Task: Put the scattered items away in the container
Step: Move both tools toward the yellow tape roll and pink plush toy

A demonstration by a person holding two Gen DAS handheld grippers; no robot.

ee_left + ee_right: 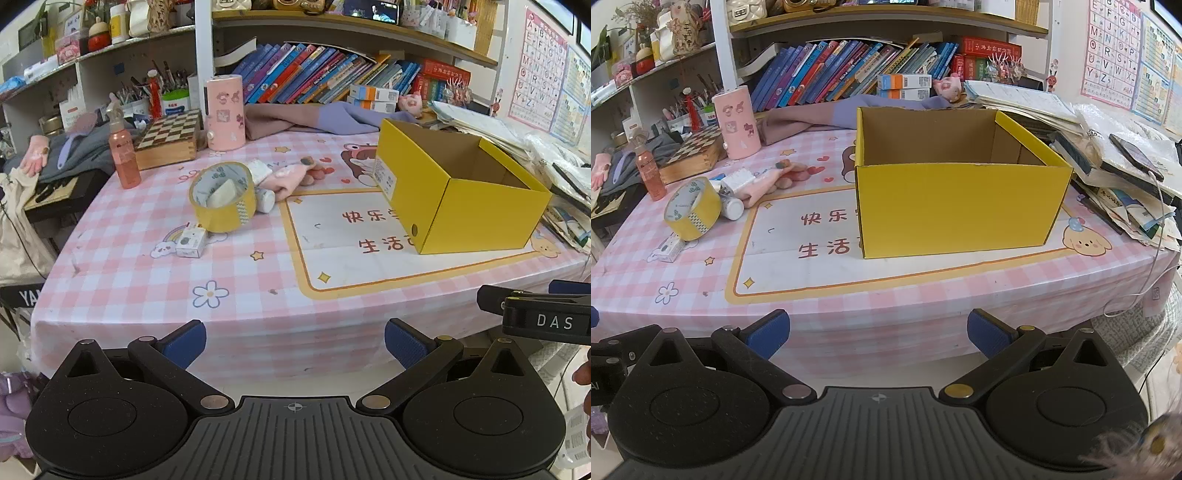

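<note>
An open yellow cardboard box (476, 214) (960, 206) stands on the pink checked tablecloth, empty as far as I can see inside. Left of it lie a roll of yellow tape (223, 197) (692, 208), a small white bottle (266, 199) (733, 208), a pink glove (291, 177) (768, 182), a white packet (260, 170) (738, 179) and a small white box (191, 242) (670, 249). My left gripper (295, 341) and right gripper (878, 332) both hover open over the table's near edge, with nothing between their blue pads.
A pink spray bottle (123, 155), a wooden chessboard box (168, 138) and a pink cylinder (225, 112) stand at the back left. Books fill the shelf behind. Piled papers and a phone (1136, 157) crowd the right side. Cloth (314, 118) lies behind the box.
</note>
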